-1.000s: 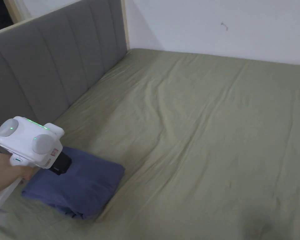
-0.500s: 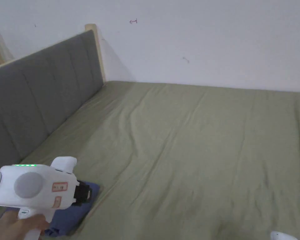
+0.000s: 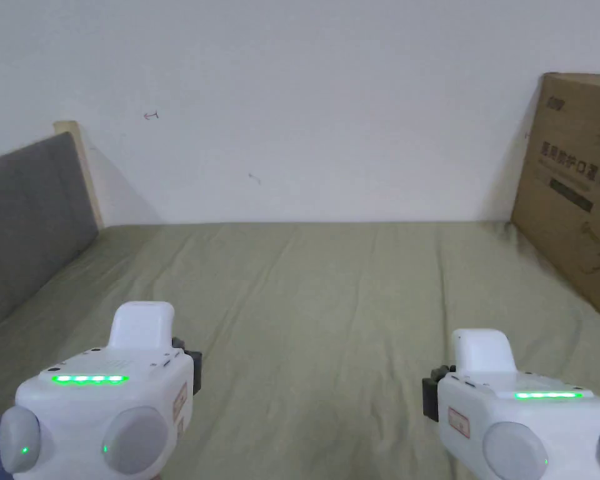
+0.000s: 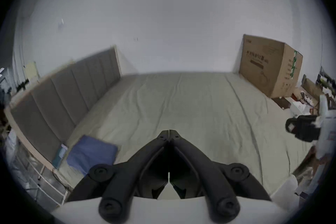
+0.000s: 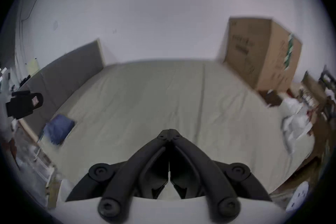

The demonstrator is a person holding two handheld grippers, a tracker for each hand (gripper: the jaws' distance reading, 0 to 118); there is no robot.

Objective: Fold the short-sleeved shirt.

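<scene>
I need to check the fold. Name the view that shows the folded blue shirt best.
The left gripper view: the folded blue shirt lies whole and fairly sharp beside the grey headboard. The right gripper view shows it smaller and blurred.

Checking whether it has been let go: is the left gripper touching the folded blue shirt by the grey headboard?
Apart. The left gripper view shows the left gripper shut and empty over bare sheet, with the folded blue shirt lying off to its side.

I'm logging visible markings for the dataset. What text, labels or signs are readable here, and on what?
On the cardboard box: dark printed lines, too small and blurred to quote.
On the left gripper: a red-edged sticker, too small to read.
On the right gripper: a second sticker, too small to read.
Nothing legible anywhere.
</scene>
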